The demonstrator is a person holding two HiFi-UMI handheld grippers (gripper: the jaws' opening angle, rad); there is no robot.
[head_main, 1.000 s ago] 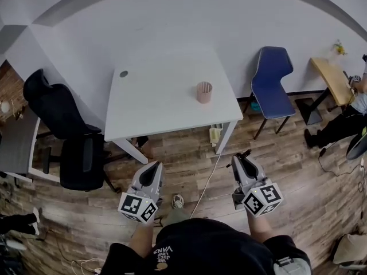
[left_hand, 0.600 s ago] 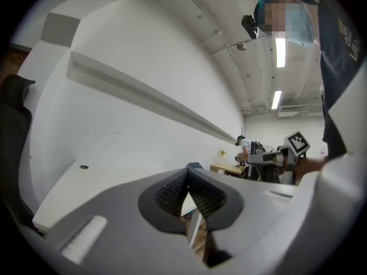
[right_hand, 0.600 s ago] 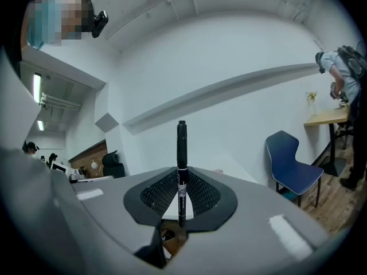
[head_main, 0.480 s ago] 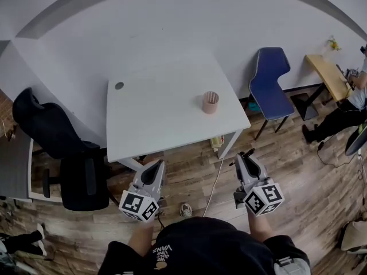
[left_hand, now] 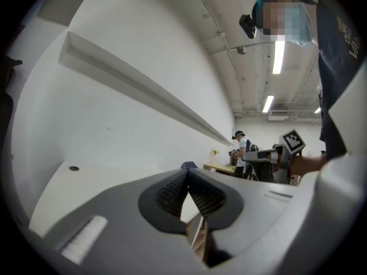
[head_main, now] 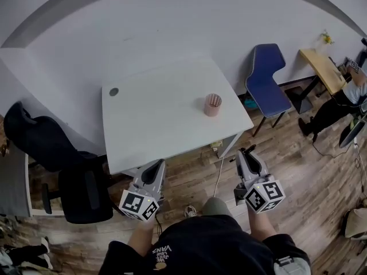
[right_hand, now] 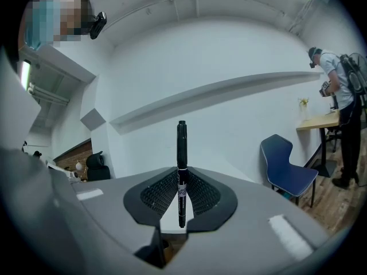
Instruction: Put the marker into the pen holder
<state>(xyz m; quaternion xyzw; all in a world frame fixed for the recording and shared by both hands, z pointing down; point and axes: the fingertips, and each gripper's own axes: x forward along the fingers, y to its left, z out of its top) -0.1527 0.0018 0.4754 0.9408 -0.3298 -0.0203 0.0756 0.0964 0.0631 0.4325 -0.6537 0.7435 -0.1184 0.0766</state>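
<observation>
My right gripper (head_main: 246,152) is pinched onto the marker (right_hand: 182,148), which stands upright between the pads with most of its length beyond the jaws. My left gripper (head_main: 156,165) is closed on nothing. The pen holder (head_main: 213,105) stands on the white table (head_main: 155,125), at about 11 o'clock from my right gripper and well apart from it. The grip seems to sit low on the barrel, so the marker may pivot when I tilt it. If its end strikes the rim, the light-looking holder could tip.
</observation>
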